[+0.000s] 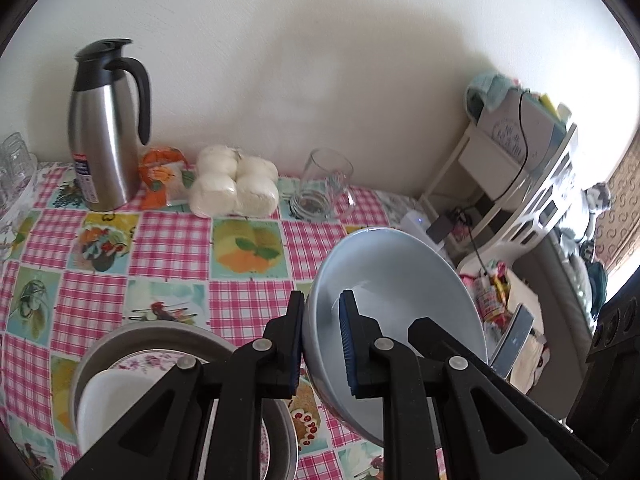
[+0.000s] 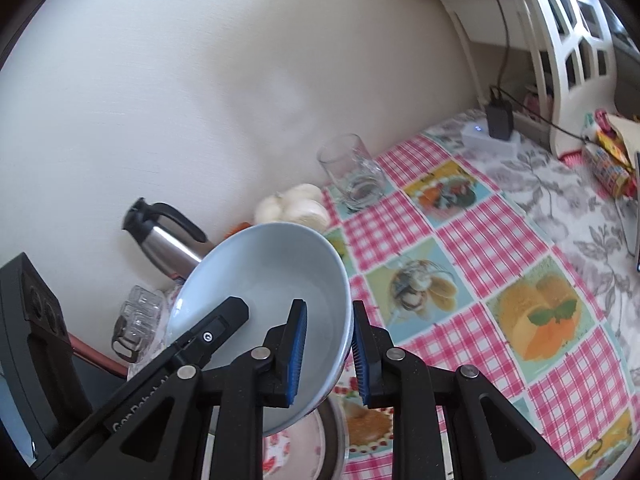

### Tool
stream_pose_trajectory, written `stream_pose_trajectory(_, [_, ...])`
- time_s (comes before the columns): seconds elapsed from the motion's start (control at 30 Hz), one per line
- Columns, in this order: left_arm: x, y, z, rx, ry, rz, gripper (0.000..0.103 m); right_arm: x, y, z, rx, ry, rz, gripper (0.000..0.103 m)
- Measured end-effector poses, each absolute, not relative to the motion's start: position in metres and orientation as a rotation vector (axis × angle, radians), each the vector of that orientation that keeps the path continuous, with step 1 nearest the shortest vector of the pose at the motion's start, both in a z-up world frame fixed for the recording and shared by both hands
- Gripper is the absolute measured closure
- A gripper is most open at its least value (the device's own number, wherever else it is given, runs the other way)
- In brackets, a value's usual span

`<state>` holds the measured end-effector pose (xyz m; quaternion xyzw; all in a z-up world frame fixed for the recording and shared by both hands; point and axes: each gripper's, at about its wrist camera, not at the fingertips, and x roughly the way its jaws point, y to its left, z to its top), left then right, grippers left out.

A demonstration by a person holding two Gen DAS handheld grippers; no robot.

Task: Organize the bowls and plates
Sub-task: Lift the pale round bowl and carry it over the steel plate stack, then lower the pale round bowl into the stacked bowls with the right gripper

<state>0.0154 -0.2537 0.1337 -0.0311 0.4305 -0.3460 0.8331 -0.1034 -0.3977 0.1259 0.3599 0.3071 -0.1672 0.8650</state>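
The bench (image 1: 168, 236), under a pink-checked patterned cloth, bore a steel jug (image 1: 104, 132), white wrapped buns (image 1: 234, 186), a clear glass (image 1: 324, 184) and a grey metal basin (image 1: 132, 340).

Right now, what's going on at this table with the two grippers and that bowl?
A person is holding one pale blue bowl with both handheld grippers: the left gripper is clamped on one side of the rim, the right gripper on the opposite side. The bowl is tilted and off the checked tablecloth. Below it sits a metal pan holding a floral plate and a white dish.
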Motion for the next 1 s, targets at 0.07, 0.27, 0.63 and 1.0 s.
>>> stream_pose_trajectory(0.07, [0.016,-0.245,0.137,-0.08,0.903,-0.725,0.085,-0.102,-0.39,0.133,0.742,0.635,-0.34,0.079])
stream_pose_trajectory(0.27, [0.016,-0.214,0.147,-0.122,0.887,-0.695,0.085,-0.097,-0.365,0.147,0.713,0.625,-0.297,0.08])
stream_pose_trajectory(0.63, [0.017,-0.166,0.143,-0.16,0.893,-0.624,0.085,-0.08,-0.325,0.156,0.66,0.651,-0.241,0.079])
stream_pose_trajectory(1.0, [0.015,-0.13,0.129,-0.168,0.939,-0.559,0.085,-0.067,-0.289,0.149,0.603,0.727,-0.181,0.079])
